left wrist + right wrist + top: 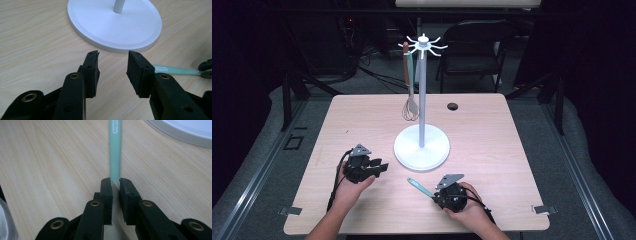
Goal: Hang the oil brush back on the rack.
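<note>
Spatula (419,186), teal handle, sits low over the worktop (492,130) just in front of the white stand (421,145); we see the right gripper (438,192) with its fingers (107,192) narrowly spaced around the handle's near end. Whether the pads press it, we cannot tell. Left gripper (382,167) has its fingers (91,67) apart with nothing between, pointing toward the stand's base.

Worktop: pale wood grain, a dark round hole (453,106) at the far edge. Room is dim; a folding chair (474,47) and cables lie on the floor behind.

High view shows a whisk (410,107) hanging from the stand's top hooks. Right gripper view shows print on the handle, unreadable.
</note>
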The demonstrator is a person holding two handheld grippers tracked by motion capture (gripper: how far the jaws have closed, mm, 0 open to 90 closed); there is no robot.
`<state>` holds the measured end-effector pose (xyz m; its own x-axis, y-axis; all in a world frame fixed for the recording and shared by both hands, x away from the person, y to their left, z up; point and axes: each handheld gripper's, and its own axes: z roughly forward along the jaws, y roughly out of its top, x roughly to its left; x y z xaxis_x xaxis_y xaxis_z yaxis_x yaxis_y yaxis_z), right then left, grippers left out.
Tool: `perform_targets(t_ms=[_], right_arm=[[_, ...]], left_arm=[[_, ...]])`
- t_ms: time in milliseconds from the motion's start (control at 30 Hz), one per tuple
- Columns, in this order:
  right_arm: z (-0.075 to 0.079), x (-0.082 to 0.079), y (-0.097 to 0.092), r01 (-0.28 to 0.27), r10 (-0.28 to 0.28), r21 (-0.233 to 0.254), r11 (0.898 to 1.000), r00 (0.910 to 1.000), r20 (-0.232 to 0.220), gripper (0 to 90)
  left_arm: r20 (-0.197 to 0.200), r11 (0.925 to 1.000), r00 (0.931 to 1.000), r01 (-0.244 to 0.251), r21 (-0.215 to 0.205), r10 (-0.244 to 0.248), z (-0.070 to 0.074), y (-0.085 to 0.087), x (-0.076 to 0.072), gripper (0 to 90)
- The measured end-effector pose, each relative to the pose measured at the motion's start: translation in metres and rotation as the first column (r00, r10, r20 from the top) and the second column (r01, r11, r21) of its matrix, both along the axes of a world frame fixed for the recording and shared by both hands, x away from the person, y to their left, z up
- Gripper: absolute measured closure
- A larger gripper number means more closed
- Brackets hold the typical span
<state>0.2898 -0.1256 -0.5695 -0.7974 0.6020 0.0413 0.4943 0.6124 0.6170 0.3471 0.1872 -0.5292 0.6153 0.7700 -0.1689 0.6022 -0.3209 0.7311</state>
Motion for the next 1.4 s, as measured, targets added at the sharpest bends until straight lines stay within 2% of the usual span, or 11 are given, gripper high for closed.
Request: perform_targets(t_ms=[167, 500, 667, 733, 800, 833, 967, 1233, 1367, 1400], right_arm=[[0.0, 0.004, 0.007, -0.014, 0.014, -0.011, 1.0, 0.9997, 0.018, 81.3], [0.0, 0.006, 0.009, -0.023, 0.023, -0.011, 1.0, 0.9996, 0.014, 81.9], [0.0, 0.007, 0.009, -0.023, 0.023, -0.011, 1.0, 0.9997, 0.006, 82.1], [0.0, 0.007, 0.008, -0.021, 0.021, -0.009, 1.0, 0.9998, 0.002, 82.2], [0.0, 0.007, 0.008, -0.02, 0.02, 0.003, 1.0, 0.9998, 0.001, 82.3], [0.0, 0.008, 0.008, -0.021, 0.021, 0.003, 1.0, 0.9998, 0.001, 82.3], [-0.001, 0.008, 0.007, -0.028, 0.028, 0.01, 1.0, 0.9996, 0.009, 82.4], [-0.001, 0.008, 0.007, -0.031, 0.031, 0.021, 0.999, 0.9995, 0.006, 82.5], [0.002, 0.007, 0.007, -0.029, 0.029, 0.044, 0.999, 0.9996, 0.007, 82.5], [0.003, 0.007, 0.006, -0.023, 0.023, 0.051, 0.998, 0.9997, 0.007, 82.6]], left_arm=[[0.005, 1.0, 1.0, 0.0, 0.0, 0.0, -0.002, 0.002, -0.007, 61.0], [0.008, 0.9999, 1.0, -0.003, 0.017, 0.003, -0.006, 0.003, -0.014, 59.3], [-0.012, 1.0, 0.9999, 0.0, -0.007, 0.0, -0.007, 0.004, -0.014, 57.8], [-0.003, 1.0, 1.0, 0.004, 0.003, -0.004, -0.007, 0.003, -0.014, 56.0], [0.001, 0.9999, 1.0, 0.01, 0.005, -0.01, -0.008, 0.001, -0.014, 53.8], [0.01, 0.9999, 1.0, -0.003, 0.012, 0.003, -0.008, -0.001, -0.015, 52.6], [0.007, 0.9996, 0.9997, 0.024, 0.018, -0.024, -0.009, -0.005, -0.015, 49.4], [0.017, 0.9992, 0.9993, 0.034, 0.02, -0.034, -0.01, -0.01, -0.015, 47.0], [0.026, 0.999, 0.9988, 0.039, 0.022, -0.04, -0.009, -0.012, -0.016, 47.1], [0.019, 0.9984, 0.9984, 0.053, 0.017, -0.054, -0.009, -0.012, -0.016, 47.1]])
